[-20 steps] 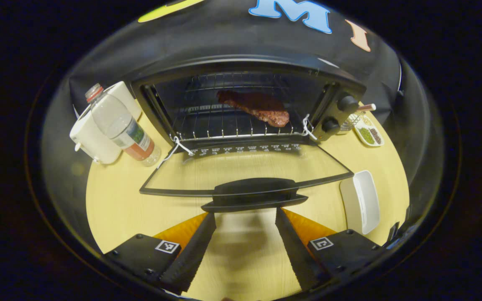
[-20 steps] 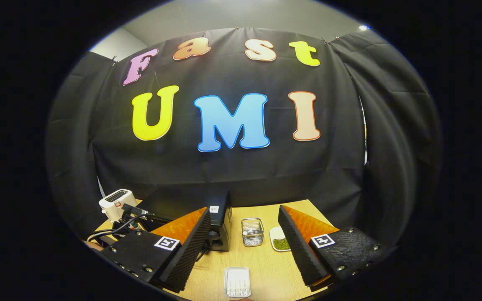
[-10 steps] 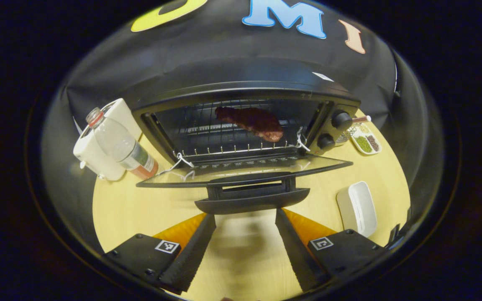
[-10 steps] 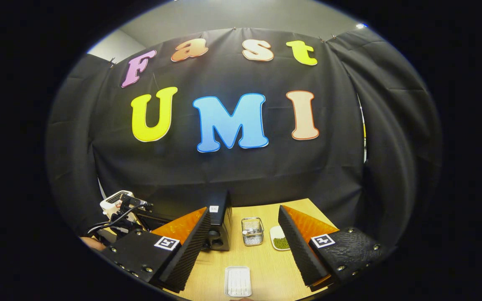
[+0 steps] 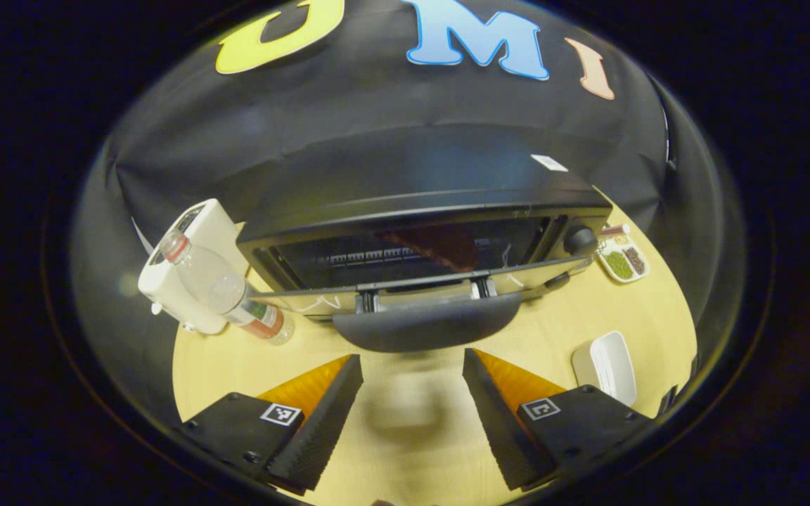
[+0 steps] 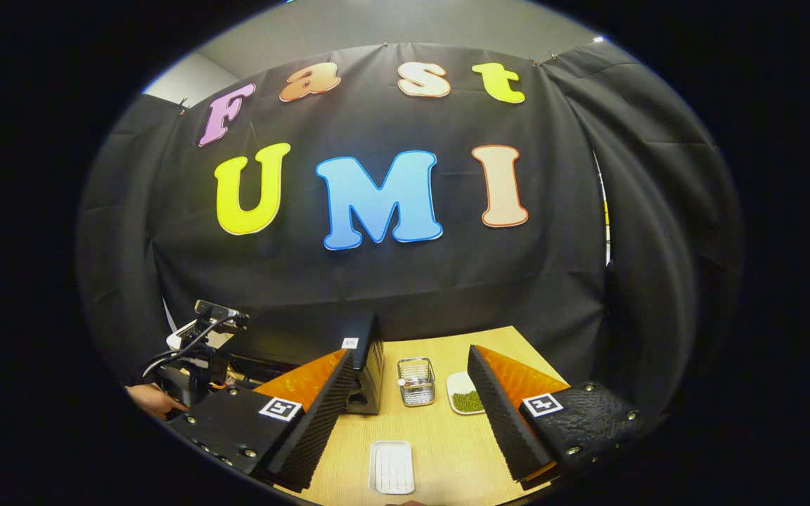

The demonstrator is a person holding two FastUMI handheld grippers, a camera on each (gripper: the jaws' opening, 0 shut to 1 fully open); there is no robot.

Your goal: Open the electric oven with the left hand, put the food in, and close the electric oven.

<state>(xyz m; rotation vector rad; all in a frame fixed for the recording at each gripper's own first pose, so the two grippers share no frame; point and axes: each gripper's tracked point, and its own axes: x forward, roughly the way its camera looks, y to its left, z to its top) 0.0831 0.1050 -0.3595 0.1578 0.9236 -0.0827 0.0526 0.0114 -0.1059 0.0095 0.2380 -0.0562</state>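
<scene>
Here, two grippers: the left gripper (image 5: pixel 412 393) spread wide, holding nothing, just beneath the one oven door handle (image 5: pixel 427 325); the right gripper (image 6: pixel 412 414) equally wide and empty above one white tray (image 6: pixel 391 466). Beyond, the single electric oven (image 5: pixel 419 204) has its door (image 5: pixel 405 284) partly raised, one piece of meat (image 5: pixel 440 246) inside on the rack. One bottle (image 5: pixel 226 292) leans beside it.

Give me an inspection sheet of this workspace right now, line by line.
Surface: pale wooden table.
Job's things: black oven, door nearly shut, handle just ahead of the left tongs; meat inside.
Clutter: bottle, white appliance, white tray, sectioned dish, mesh holder.
Grippers: left tongs open, empty; right tongs open, empty.
Cables: black cable on the far gripper.
Surroundings: black cloth wall.
</scene>
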